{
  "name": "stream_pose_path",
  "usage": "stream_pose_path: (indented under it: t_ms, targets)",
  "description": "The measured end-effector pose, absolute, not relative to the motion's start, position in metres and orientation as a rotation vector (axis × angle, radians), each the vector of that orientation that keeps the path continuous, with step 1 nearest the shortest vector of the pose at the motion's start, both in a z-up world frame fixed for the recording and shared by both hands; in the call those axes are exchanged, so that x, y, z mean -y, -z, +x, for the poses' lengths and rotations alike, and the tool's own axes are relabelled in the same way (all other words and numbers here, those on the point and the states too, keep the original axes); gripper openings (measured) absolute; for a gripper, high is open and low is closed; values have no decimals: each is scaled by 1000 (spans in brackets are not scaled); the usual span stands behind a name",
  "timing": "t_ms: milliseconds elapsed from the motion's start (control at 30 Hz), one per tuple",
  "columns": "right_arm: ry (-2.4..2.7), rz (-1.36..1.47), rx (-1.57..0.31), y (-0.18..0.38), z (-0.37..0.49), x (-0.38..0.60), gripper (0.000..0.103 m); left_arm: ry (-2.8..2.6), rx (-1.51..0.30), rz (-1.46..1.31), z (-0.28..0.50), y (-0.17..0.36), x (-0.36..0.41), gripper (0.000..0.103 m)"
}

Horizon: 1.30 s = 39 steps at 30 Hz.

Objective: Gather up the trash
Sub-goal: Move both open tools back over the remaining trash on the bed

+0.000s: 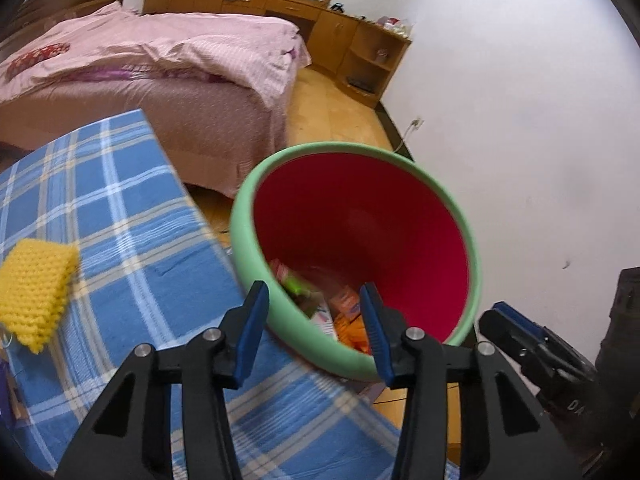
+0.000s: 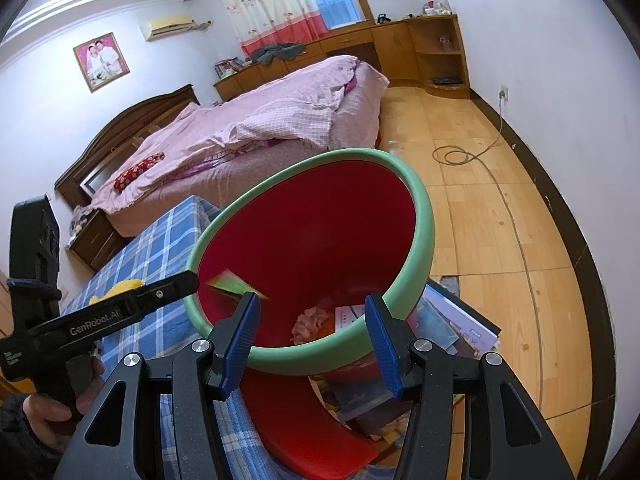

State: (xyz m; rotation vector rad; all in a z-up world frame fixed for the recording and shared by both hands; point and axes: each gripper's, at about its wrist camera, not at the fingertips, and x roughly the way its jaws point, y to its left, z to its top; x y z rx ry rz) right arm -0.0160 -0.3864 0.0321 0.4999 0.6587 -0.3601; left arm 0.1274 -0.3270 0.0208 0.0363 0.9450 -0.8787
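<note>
Trash bin (image 1: 360, 240), round with a smooth red inside and a thick pale-green rim, sits just ahead of both pairs of jaws, its mouth tipped toward them. Seen from the left gripper (image 1: 316, 316), whose blue ribbed jaws are spread with nothing between them, the bin's bottom holds a heap of wrappers (image 1: 344, 312): orange, green and pinkish-white packets, lying between and just beyond the fingertips. The right gripper (image 2: 310, 320) is likewise spread and empty; beyond its jaws lie a crumpled pink wad (image 2: 310, 322) and a white printed paper (image 2: 346, 316) in the bin, and a blurred green scrap (image 2: 232, 282) shows just past the left jaw tip, inside the rim. Left of the jaws stretches a blue plaid cloth (image 1: 120, 232), woven and flat, carrying a yellow knitted pad (image 1: 34, 296). Under the bin to the right lie glossy books (image 2: 452, 320) on the wood floor (image 2: 500, 240).
</note>
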Motion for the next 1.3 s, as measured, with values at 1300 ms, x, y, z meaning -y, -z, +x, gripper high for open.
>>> stream_pose_path:
  t_ms: [1300]
  targets:
    - [219,404,-685,-50,10,301,66,389,-876,42,135,-41,132,53]
